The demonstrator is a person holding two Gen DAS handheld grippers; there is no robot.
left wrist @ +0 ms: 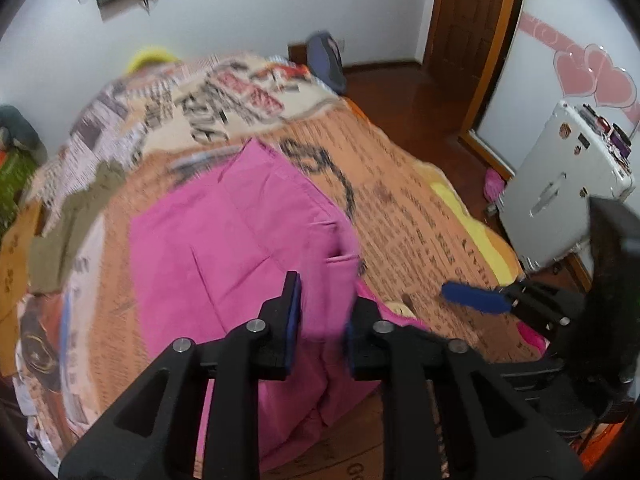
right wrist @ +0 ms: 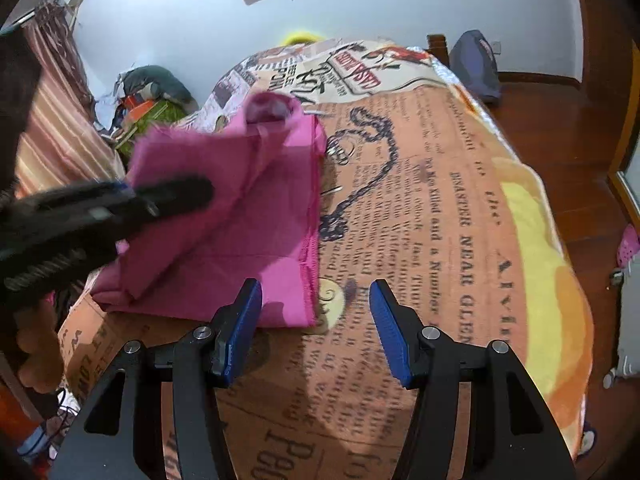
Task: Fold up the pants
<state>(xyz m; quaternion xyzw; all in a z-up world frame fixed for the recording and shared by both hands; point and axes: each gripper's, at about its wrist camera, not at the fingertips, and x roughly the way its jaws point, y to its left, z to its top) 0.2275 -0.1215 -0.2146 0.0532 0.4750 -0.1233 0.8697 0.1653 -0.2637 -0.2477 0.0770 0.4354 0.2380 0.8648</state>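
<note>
Pink pants (left wrist: 240,248) lie on the bed with a fold of the cloth raised. My left gripper (left wrist: 322,320) is shut on that pink fold, which fills the gap between its blue pads; the image is blurred there. In the right wrist view the pants (right wrist: 240,216) lie to the left, with a flap lifted and bunched at the top, and the left gripper (right wrist: 168,196) shows as a dark blur over them. My right gripper (right wrist: 316,316) is open and empty, just above the bedspread by the pants' near right corner. It also shows in the left wrist view (left wrist: 476,298).
A newspaper-print bedspread (right wrist: 440,220) covers the bed. An olive garment (left wrist: 76,224) lies at the left. A white case (left wrist: 564,188) stands on the wooden floor to the right, near a door (left wrist: 468,20). A dark bag (right wrist: 476,64) sits beyond the bed.
</note>
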